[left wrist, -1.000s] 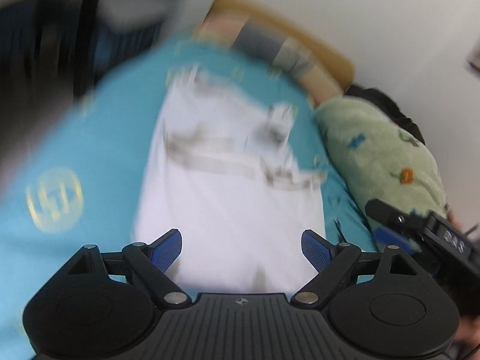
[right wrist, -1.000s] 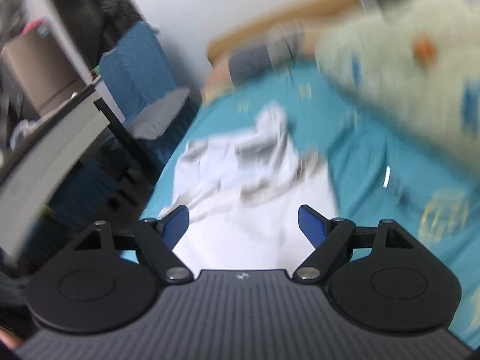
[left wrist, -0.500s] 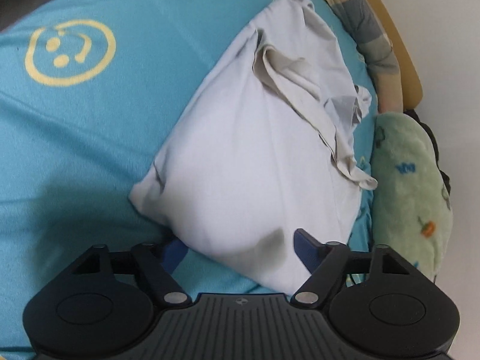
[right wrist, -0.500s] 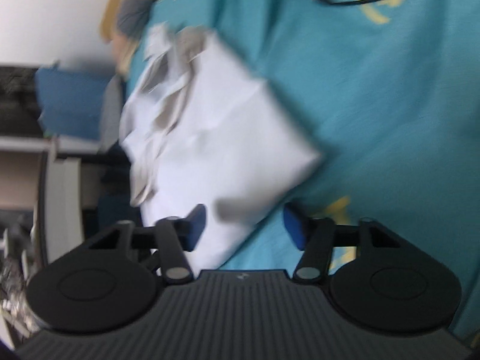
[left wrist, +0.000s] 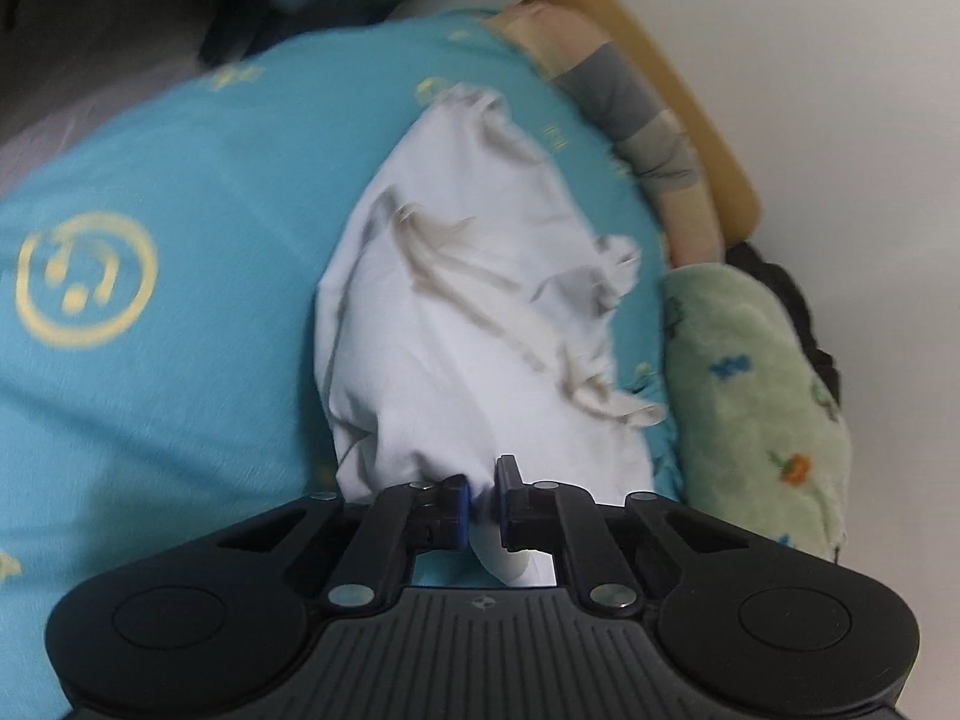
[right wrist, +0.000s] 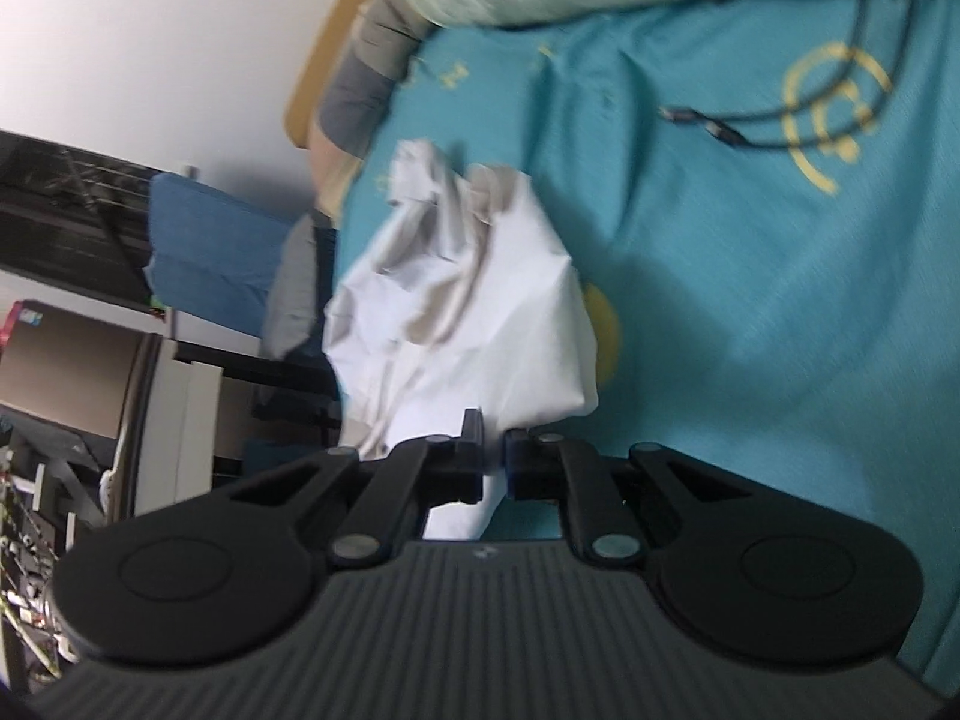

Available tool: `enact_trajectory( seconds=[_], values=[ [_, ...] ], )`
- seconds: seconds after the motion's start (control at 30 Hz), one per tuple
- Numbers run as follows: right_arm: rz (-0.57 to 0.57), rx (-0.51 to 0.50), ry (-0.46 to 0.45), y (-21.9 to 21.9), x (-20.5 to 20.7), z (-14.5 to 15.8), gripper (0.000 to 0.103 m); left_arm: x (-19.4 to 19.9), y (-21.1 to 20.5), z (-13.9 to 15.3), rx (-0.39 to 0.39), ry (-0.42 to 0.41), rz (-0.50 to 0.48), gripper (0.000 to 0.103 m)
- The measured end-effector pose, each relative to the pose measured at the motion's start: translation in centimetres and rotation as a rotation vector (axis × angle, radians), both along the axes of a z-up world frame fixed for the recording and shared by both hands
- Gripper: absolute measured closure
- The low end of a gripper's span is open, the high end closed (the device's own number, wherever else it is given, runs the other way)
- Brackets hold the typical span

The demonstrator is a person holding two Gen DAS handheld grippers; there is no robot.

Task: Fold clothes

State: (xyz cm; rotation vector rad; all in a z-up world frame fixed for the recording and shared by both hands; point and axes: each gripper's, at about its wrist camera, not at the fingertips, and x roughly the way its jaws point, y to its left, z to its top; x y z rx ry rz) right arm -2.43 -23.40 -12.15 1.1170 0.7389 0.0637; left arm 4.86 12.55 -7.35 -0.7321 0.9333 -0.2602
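A bed with a teal sheet (left wrist: 198,192) printed with yellow smiley rings fills both views, under a white wall. A white garment (left wrist: 474,312) lies crumpled on the sheet, stretching away from both grippers toward a striped bolster (left wrist: 630,102) and the wooden headboard (left wrist: 678,84) behind it. The left gripper (left wrist: 482,504) is clamped on the garment's near edge; cloth is pinched between its blue pads and a tail of it hangs down behind them. Ahead and to the right of this gripper lies a green blanket (left wrist: 756,396) with small coloured figures, just beside the garment. The right gripper (right wrist: 494,462) is likewise closed on the near edge of the garment (right wrist: 480,300), with a fold of cloth squeezed between its jaws and the rest bunched up ahead of it. Ahead and to its right a black cable (right wrist: 750,132) lies on the sheet; off to its left, past the bed's edge, stand a blue cushion (right wrist: 204,252) and cluttered furniture, too blurred to tell.
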Motion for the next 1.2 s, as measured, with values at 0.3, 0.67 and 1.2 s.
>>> enact_trajectory(
  seconds=[0.3, 0.67, 1.2],
  values=[
    [0.005, -0.069, -0.239, 0.5, -3.1, 8.2, 0.094, -5.4, 2.0, 7.2, -0.097, -0.197, -0.004, 0.099],
    [-0.043, -0.197, -0.316, 1.4, -19.0, 8.4, 0.094, -20.6, 3.2, 6.2, -0.245, -0.184, 0.016, 0.099],
    [-0.067, -0.334, -0.223, 2.3, 0.7, 9.5, 0.094, -2.3, -2.3, 6.7, 0.112, -0.151, 0.086, 0.098]
  ],
)
